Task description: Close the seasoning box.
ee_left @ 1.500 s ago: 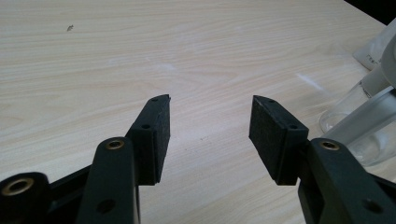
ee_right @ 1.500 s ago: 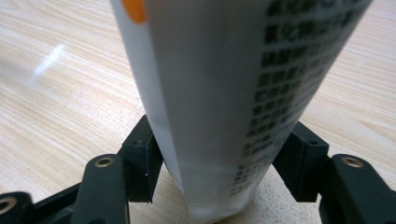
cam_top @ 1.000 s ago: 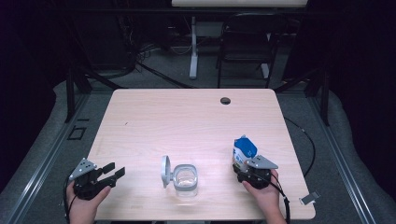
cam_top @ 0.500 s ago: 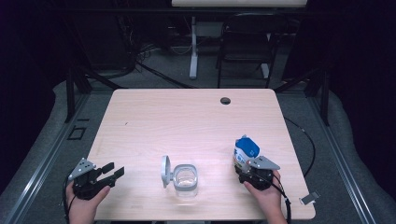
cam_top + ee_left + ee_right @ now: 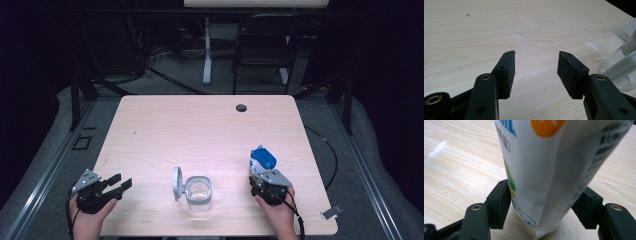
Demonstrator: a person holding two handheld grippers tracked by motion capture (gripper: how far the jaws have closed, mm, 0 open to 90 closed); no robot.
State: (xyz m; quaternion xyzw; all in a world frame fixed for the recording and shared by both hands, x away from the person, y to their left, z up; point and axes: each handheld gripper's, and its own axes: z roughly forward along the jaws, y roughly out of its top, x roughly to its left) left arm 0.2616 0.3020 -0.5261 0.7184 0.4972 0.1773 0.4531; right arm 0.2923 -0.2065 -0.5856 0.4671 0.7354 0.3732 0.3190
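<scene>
We are working at a pale wooden surface, with a round dark hole near its far edge. Near the front edge, about midway between our hands, a clear container is standing with its lid hinged up on its left side; in the left gripper view its clear wall is showing at the right edge. To the right of it, a white and blue pouch is standing upright on the surface, well apart from the container. In the right gripper view the pouch is rising between the two black jaws, its bottom corner reaching down towards the camera. Our right claw is grasping the pouch low down: the left pad is pressing against its side, and the right pad is sitting tight behind its other side. Our left claw is hovering released near the front left corner, pointing towards the container, with its jaws spread wide over bare wood and nothing between them.
</scene>
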